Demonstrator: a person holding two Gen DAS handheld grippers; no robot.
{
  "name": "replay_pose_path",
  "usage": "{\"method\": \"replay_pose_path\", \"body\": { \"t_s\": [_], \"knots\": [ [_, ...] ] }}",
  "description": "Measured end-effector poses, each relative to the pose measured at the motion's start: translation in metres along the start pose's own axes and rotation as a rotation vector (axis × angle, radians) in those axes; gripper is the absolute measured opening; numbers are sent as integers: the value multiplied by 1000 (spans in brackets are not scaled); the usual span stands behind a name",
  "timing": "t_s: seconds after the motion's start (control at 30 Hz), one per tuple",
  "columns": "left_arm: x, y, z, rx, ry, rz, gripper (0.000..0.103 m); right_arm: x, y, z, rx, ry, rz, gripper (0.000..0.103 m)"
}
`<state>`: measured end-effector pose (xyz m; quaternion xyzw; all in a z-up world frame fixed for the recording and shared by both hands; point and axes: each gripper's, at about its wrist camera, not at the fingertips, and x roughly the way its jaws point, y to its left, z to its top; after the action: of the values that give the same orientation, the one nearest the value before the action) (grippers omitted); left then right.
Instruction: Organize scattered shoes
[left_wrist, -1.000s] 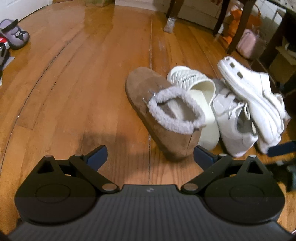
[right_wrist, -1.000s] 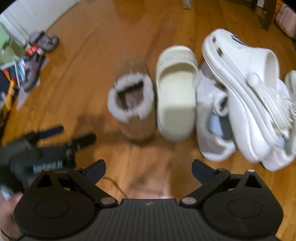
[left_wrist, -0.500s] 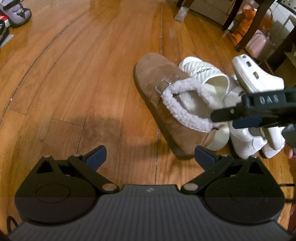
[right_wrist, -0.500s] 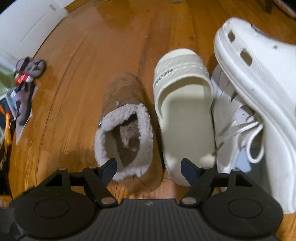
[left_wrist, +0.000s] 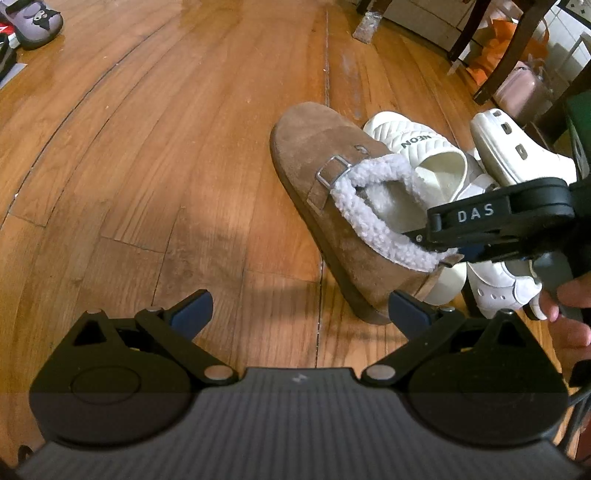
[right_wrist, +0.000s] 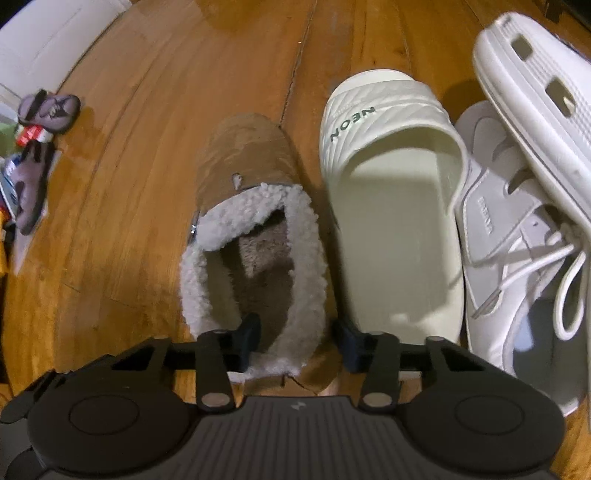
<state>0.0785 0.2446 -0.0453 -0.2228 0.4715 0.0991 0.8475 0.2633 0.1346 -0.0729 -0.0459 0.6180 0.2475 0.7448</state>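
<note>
The sorting had barely begun. On the wooden plank floor (left_wrist: 184, 155) four shoes lay crowded in a heap: a brown suede clog with a white fleece lining and a metal buckle (right_wrist: 255, 240), a cream rubber slide with a ribbed strap (right_wrist: 391, 206) just beside it, a white lace-up sneaker (right_wrist: 517, 258), and a white perforated foam clog (right_wrist: 535, 92) tilted across the sneaker. None of these stood as a pair or in a row.

The right gripper (right_wrist: 295, 338) had its jaws astride the fleece-lined inner wall at the brown clog's heel — one finger down inside the opening, the other outside, next to the slide. The jaws had just been closing on that wall and appeared to pinch it, though the clog was resting on the floor, not yet lifted. The left gripper (left_wrist: 299, 310) hovered low over bare boards with its jaws wide apart and nothing between them.

Far off near the wall lay small grey-purple shoes (right_wrist: 48, 110) — apparently also unsorted. Judging by this, every shoe remained to be placed.
</note>
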Motion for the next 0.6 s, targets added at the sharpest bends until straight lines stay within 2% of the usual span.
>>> {"method": "replay_pose_path", "body": {
  "t_s": [0.03,0.13,0.17,0.2,0.27,0.3,0.37,0.5,0.57,0.6],
  "knots": [
    [0,1,0,-1,1,0,103,-1,2,-2,-5,-1,-6,28],
    [0,6,2,-24,7,-7,103,-5,2,-10,6,18,21,28],
    [0,7,2,-33,8,-12,103,-6,0,-12,19,28,38,32],
    [0,10,3,-50,4,-19,103,-7,-1,-13,23,29,48,39],
    [2,12,5,-65,-3,-20,103,-12,-4,-17,35,7,63,81],
    [3,11,6,-68,-5,-16,103,-12,-7,-17,37,-17,56,86],
    [6,9,10,-70,-7,-7,103,-33,-15,-26,48,-103,42,87],
    [10,6,22,-112,-9,-39,103,-62,-33,-56,115,-156,49,87],
    [11,3,28,-139,1,-26,103,-74,-44,-80,153,-173,30,87],
    [14,0,33,-147,11,4,103,-78,-48,-88,171,-178,26,87]
  ]
}}
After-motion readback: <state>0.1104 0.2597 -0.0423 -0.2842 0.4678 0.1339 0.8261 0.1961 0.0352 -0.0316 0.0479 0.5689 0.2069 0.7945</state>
